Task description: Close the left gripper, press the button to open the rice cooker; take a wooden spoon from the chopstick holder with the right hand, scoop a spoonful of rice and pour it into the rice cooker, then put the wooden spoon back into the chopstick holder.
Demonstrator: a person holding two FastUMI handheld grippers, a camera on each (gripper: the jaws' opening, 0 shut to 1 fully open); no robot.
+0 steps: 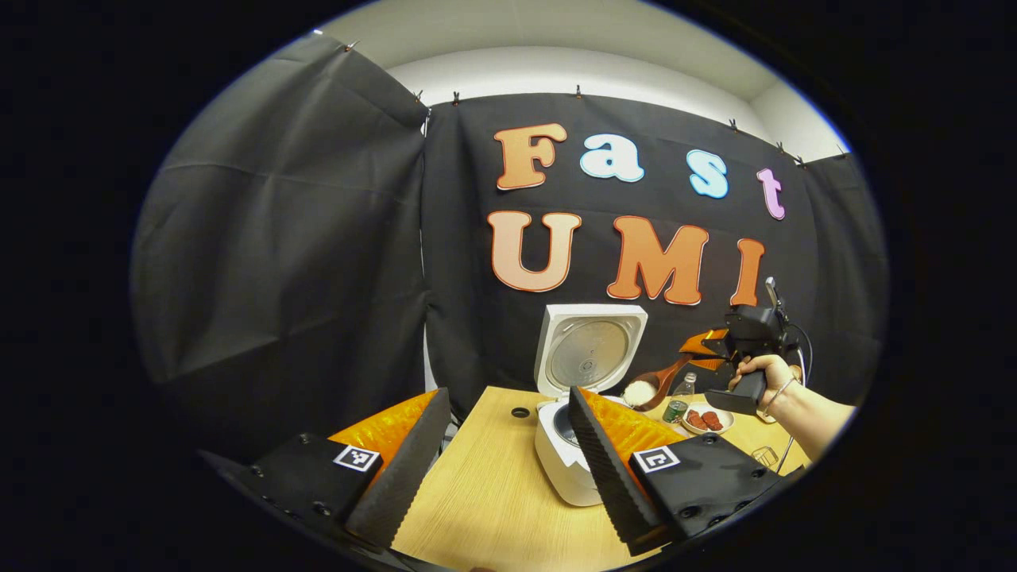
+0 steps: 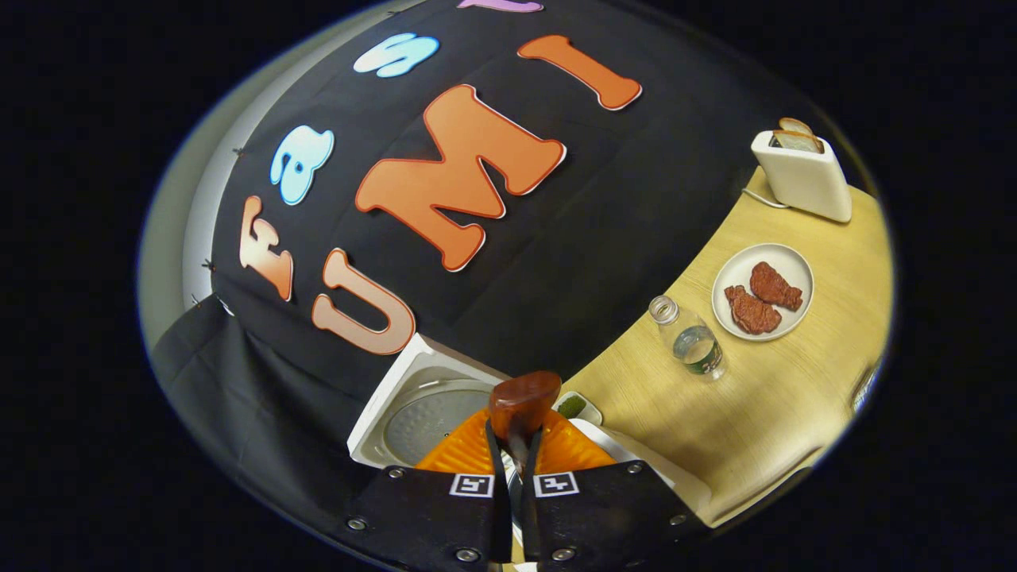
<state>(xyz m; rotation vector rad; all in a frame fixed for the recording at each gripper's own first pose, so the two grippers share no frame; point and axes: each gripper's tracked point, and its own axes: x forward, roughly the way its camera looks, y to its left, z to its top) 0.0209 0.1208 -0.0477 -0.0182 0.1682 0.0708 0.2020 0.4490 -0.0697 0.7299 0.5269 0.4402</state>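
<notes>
Left gripper view: left gripper w/ fingers spread, holding nothing, above the tabletop. Rice cooker near back edge, lid up. Right gripper, in a hand, carries wooden spoon w/ rice in bowl, beside the raised lid. Right gripper view: fingers pinching spoon handle; toaster at far corner, plate w/ two meat pieces, bottle beside plate.
</notes>
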